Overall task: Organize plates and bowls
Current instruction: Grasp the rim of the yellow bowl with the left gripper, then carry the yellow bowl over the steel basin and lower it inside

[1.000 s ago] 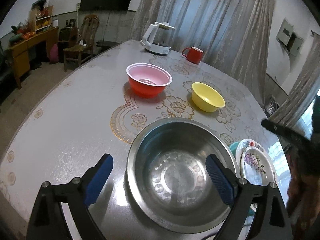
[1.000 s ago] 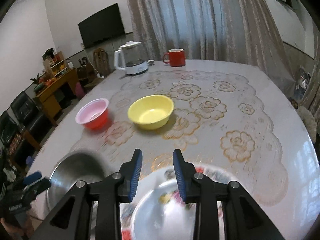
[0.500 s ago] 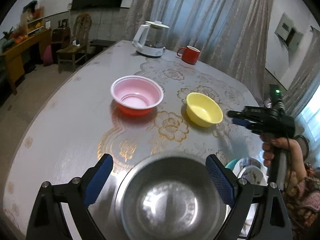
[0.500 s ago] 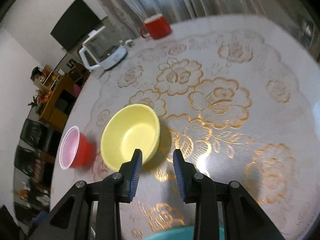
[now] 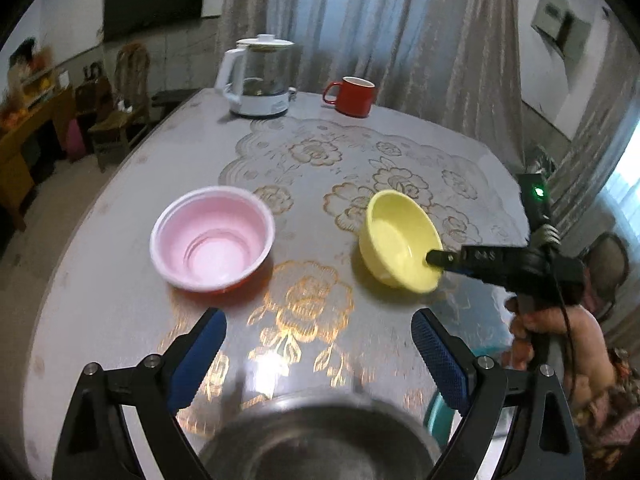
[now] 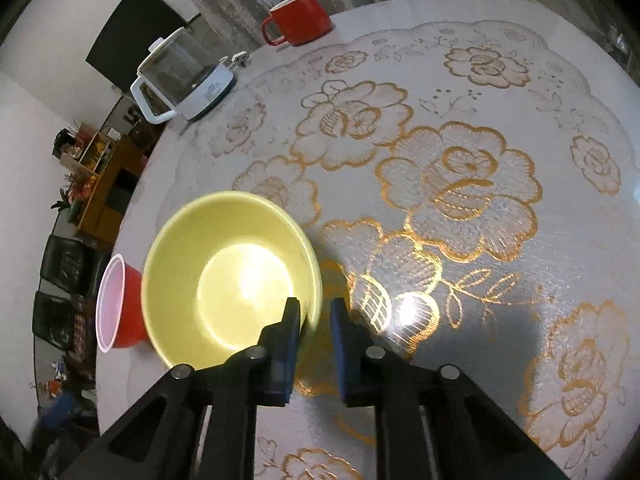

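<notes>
Two blue-padded tongs work over the round table (image 5: 100,300) with its gold-flowered cloth. At the near edge the left gripper (image 5: 316,320) hangs with its jaws wide apart and nothing between them, above the blurred round steel bowl (image 5: 320,440). A teal plate rim (image 5: 434,412) peeks out just beside that bowl, toward the near right edge. Farther in, a person's hand (image 5: 552,328) holds the right gripper (image 6: 316,306), whose jaws are closing onto the near-right rim of the yellow plastic bowl (image 6: 232,280), one pad inside the wall and one outside, pinching it. The bowl looks tipped, right of the table's middle. Left of it, apart, sits the pink-lined red bowl (image 5: 212,240). At the far edge stand a white-based glass kettle (image 5: 260,80) and a red mug (image 5: 354,96), side by side.
</notes>
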